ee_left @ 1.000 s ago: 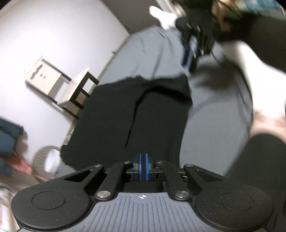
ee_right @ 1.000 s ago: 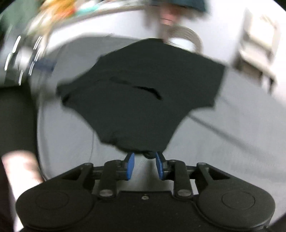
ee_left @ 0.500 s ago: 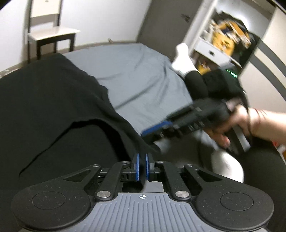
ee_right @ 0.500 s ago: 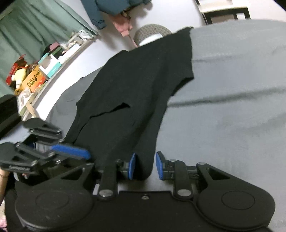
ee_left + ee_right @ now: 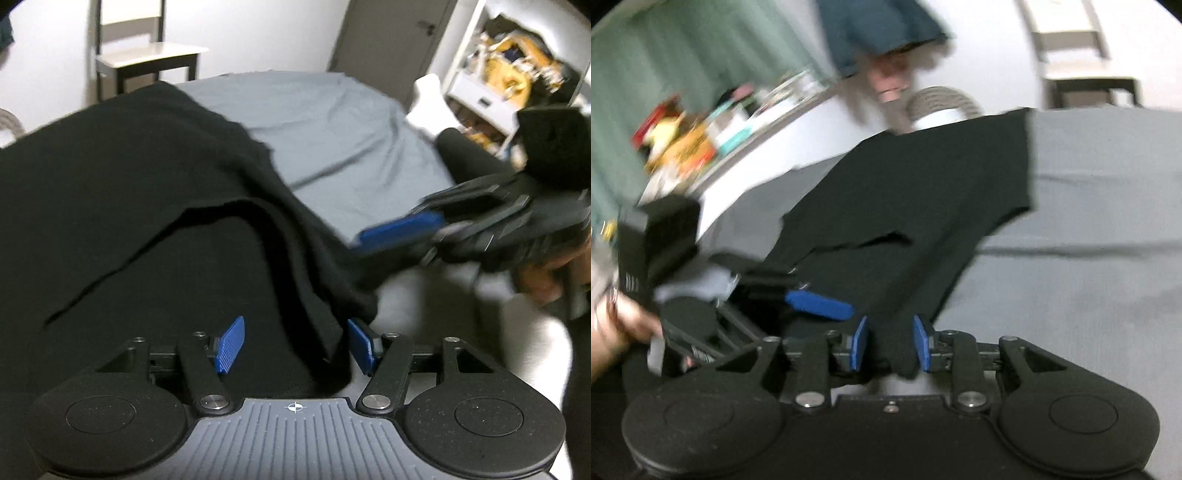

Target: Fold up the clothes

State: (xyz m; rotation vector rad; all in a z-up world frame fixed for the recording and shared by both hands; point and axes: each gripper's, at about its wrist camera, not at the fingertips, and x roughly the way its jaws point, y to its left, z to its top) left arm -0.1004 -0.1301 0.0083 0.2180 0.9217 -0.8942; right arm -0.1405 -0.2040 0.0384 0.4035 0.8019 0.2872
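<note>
A black T-shirt [image 5: 147,221] lies spread on the grey bed sheet [image 5: 332,122]. My left gripper [image 5: 295,345] is open, its blue pads wide apart, with a folded edge of the shirt lying loose between them. In the right wrist view the shirt [image 5: 923,192] stretches away toward the bed's far edge. My right gripper [image 5: 891,343] is shut on a bunched corner of it. The two grippers sit close together at the same end of the shirt. The right one's blue finger [image 5: 402,229] shows in the left wrist view, blurred.
A chair [image 5: 147,55] stands against the wall beyond the bed, with a door [image 5: 388,44] and cluttered shelves [image 5: 498,55] to the right. A leg with a white sock [image 5: 432,107] rests on the bed. A woven basket [image 5: 942,99] sits past the shirt.
My left gripper has opened and let go of the shirt's edge. Both grippers have come down to the bed with the shirt, and the right one keeps its hold.
</note>
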